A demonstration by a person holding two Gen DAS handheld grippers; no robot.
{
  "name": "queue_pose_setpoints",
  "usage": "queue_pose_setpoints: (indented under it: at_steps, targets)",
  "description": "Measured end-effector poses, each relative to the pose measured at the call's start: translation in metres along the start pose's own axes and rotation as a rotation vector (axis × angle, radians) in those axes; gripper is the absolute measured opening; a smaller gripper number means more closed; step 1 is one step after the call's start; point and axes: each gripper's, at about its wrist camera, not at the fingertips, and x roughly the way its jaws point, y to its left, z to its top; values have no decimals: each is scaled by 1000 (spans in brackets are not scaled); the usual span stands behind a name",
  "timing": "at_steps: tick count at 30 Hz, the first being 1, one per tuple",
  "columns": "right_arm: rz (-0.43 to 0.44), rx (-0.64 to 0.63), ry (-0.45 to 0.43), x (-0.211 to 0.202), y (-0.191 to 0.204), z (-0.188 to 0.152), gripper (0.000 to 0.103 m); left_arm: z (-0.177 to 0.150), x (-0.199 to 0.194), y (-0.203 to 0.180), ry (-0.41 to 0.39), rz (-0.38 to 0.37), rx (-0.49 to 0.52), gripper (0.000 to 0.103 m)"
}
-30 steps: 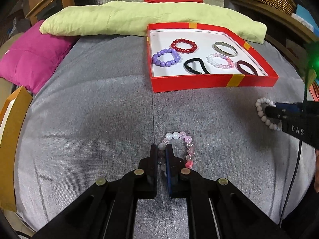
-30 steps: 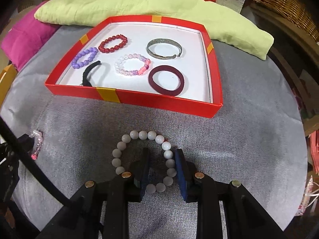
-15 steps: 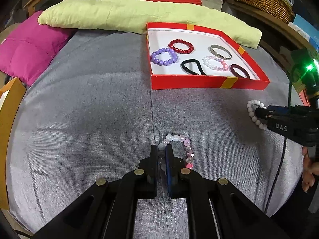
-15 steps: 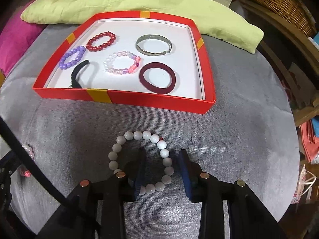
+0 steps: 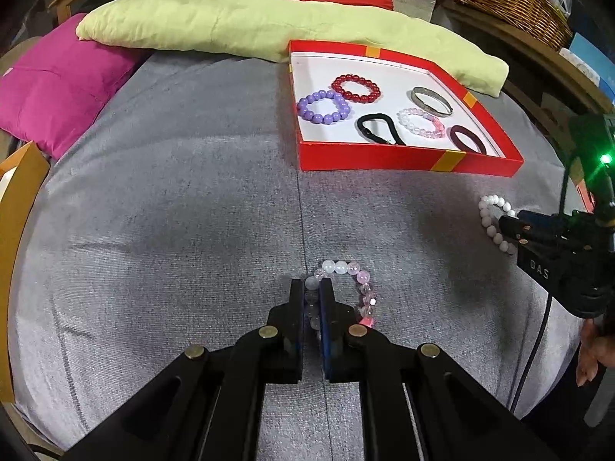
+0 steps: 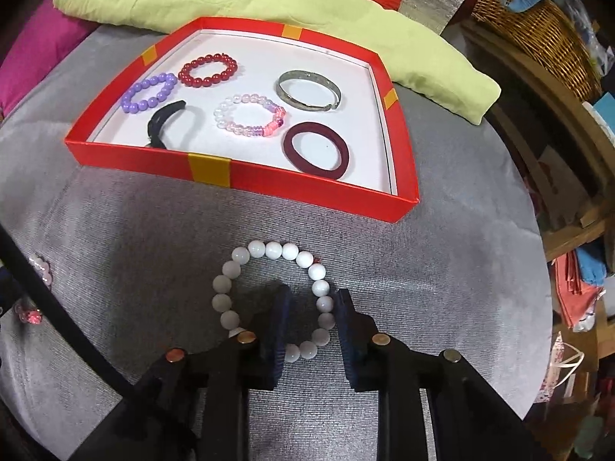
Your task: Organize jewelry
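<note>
My left gripper [image 5: 312, 288] is shut on the left side of a pale pink and clear bead bracelet [image 5: 357, 280], held just over the grey cushion. My right gripper [image 6: 313, 303] is open, its fingers straddling the right side of a white bead bracelet [image 6: 246, 257] that lies on the cushion; it also shows in the left wrist view [image 5: 490, 219]. The red tray [image 6: 307, 188] beyond holds a purple bead bracelet [image 6: 148, 92], a red bead bracelet [image 6: 207, 70], a black hair tie [image 6: 163, 123], a pink-white bead bracelet [image 6: 250, 120], a silver bangle [image 6: 309, 90] and a maroon hair tie [image 6: 316, 150].
A long yellow-green pillow [image 5: 230, 23] lies behind the tray, a magenta cushion [image 5: 50, 84] at the far left. A wicker basket [image 6: 538, 27] sits on a wooden shelf at right. The cushion's edge drops off at right.
My left gripper has drawn back and up a little with the pink bracelet. My right gripper's fingers have opened wider around the white bracelet.
</note>
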Motion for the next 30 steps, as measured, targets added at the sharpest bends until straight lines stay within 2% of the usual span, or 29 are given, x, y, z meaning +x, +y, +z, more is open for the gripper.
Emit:
queue_pose_setpoints:
  at_steps: [8,20,23,30]
  targets:
    - [105,28,-50,9,-20,-3,26,5,4,-2,-4,10,3,8]
    - [325,42,-131,15,-49,-13,26,8,6,-1,0,-4,-19,8]
    - [382,60,-149,16,-57,-17,27,10,7,2,6,-26,-41,8]
    - [399,58,-140,16,-56,-17,26,12,9,6,-1,-48,-68,8]
